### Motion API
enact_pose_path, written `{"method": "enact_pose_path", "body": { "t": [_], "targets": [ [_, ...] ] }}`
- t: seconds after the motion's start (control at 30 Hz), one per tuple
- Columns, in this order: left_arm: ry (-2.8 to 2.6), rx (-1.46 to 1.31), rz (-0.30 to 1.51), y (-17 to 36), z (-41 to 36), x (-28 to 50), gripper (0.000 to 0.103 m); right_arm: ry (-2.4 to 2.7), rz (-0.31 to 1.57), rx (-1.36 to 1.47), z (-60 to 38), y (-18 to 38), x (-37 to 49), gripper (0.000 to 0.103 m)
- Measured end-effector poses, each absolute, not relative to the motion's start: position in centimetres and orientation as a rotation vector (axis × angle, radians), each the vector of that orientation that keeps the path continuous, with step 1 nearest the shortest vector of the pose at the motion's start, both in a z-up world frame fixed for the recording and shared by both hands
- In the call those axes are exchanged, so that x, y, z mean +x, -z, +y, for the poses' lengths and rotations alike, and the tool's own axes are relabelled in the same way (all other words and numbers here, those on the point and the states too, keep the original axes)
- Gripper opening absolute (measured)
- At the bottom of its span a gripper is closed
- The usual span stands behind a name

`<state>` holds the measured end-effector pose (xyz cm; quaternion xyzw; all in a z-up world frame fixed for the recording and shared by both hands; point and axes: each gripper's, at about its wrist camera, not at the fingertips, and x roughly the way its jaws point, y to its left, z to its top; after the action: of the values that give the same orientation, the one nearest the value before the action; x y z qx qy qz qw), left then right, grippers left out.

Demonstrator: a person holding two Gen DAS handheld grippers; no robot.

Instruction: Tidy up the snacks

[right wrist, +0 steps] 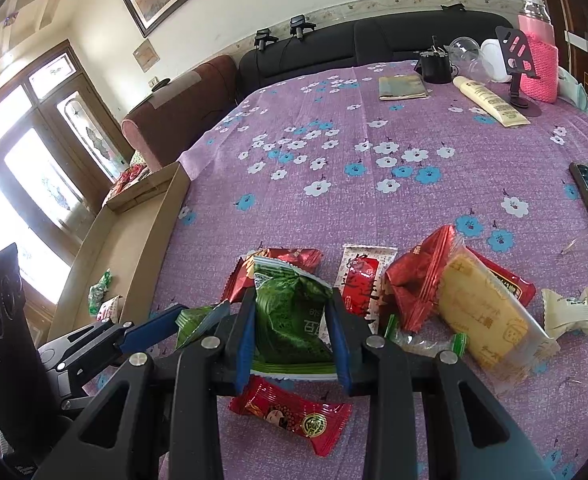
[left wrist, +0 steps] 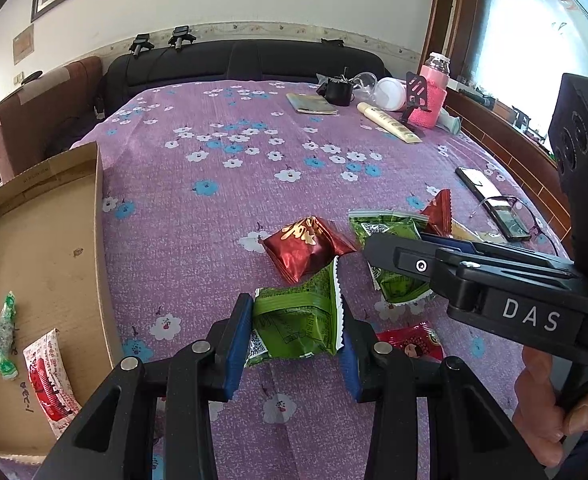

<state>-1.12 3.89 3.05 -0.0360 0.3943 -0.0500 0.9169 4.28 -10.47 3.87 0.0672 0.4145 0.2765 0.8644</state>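
My left gripper (left wrist: pixel 296 303) is shut on a green snack packet (left wrist: pixel 294 320), blue pads pressing both its sides just above the purple bedspread. My right gripper (right wrist: pixel 293 294) is shut on a second green packet (right wrist: pixel 290 316); in the left wrist view it reaches in from the right. Loose snacks lie around them: a dark red foil packet (left wrist: pixel 306 252), a red candy (right wrist: pixel 290 412), a red-and-white sachet (right wrist: pixel 364 280), a yellow biscuit pack (right wrist: pixel 486 312) and a white candy (right wrist: pixel 570 312). A cardboard box (left wrist: pixel 46 264) at the left holds a green candy (left wrist: pixel 4 336) and a red-and-white sachet (left wrist: pixel 48 380).
A phone (left wrist: pixel 494 204) and glasses (left wrist: pixel 534 216) lie right of the snack pile. At the far right of the bed (left wrist: pixel 214 200) stand a pink bottle (right wrist: pixel 536 64), a cream tube (right wrist: pixel 490 100), a booklet (right wrist: pixel 402 86) and a black cup (right wrist: pixel 436 66). A person's hand (left wrist: pixel 546 412) holds the right gripper.
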Motion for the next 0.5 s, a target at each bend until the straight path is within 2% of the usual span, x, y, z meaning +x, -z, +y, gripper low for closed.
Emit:
{"method": "enact_pose_path", "body": {
  "t": [0.5],
  "targets": [
    [0.101,-0.066,0.804,-3.19,3.77,-1.16,0.041,-0.574,0.868,0.142,-10.57,-3.87,4.29,0.032]
  ]
}}
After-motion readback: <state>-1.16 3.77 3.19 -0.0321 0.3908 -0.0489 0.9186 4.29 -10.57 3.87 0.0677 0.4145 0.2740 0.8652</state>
